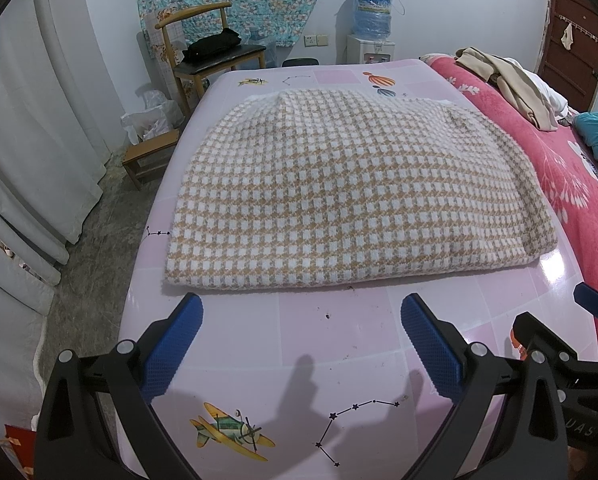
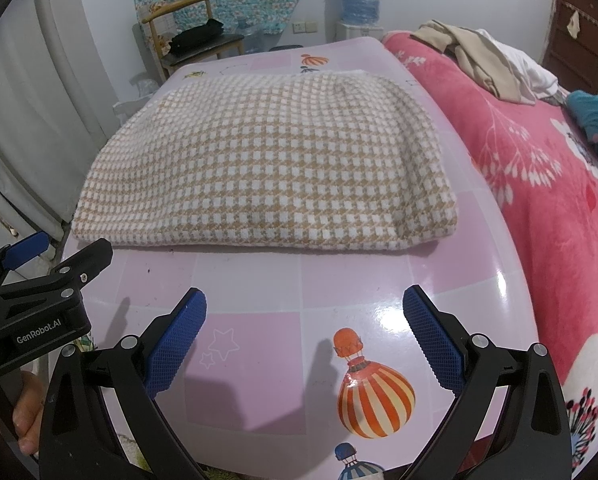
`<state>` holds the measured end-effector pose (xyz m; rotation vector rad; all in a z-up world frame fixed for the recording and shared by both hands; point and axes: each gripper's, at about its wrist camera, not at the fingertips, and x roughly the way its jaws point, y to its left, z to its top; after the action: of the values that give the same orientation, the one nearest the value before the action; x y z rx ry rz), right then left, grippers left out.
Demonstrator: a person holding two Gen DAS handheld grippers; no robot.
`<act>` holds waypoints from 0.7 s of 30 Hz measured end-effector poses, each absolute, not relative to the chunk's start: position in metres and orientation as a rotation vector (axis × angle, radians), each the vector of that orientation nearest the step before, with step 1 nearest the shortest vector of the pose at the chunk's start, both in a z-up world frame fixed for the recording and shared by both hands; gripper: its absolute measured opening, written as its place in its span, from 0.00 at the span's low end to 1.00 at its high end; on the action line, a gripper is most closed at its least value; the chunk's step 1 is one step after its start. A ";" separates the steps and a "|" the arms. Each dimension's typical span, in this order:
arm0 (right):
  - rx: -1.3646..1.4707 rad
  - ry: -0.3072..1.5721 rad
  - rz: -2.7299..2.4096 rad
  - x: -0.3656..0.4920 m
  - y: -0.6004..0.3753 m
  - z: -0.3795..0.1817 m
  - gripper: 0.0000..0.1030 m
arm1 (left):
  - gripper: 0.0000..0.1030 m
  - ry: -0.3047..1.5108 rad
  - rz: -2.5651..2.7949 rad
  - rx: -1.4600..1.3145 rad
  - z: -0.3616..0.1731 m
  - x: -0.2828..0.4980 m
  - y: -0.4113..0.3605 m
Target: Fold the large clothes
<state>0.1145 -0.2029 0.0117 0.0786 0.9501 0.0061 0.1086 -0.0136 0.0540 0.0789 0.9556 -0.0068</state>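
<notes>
From the left wrist camera, one folded checked garment (image 1: 335, 196) in tan and white lies flat on the pink table (image 1: 339, 344), beyond the left gripper (image 1: 299, 312), whose blue-padded jaws stand wide apart over bare tabletop, touching nothing. Nothing lies between the jaws and the garment's near edge. Past the table's far end stand one wooden chair (image 1: 207, 52) with a black bundle on its seat and one water dispenser (image 1: 373, 20); a red flowered blanket (image 1: 555, 168) with a heap of beige clothes (image 1: 507, 80) lies to the right. From the right wrist camera, the same garment (image 2: 267, 164) sits centred on the table (image 2: 259, 360), and the right gripper (image 2: 305, 308) hangs before it, jaws equally spread and empty, over a striped balloon print (image 2: 373, 392).
</notes>
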 end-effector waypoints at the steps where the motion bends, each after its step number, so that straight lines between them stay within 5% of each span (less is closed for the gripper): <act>1: 0.080 0.951 0.007 0.114 -0.203 0.012 0.92 | 0.95 0.956 -0.007 0.079 0.054 0.109 -0.014; 21: 0.080 0.952 0.007 0.114 -0.202 0.012 0.92 | 0.95 0.960 -0.008 0.077 0.054 0.110 -0.014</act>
<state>0.1145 -0.2021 0.0124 0.0801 0.9524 0.0074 0.1103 -0.0140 0.0537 0.0768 0.9599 -0.0076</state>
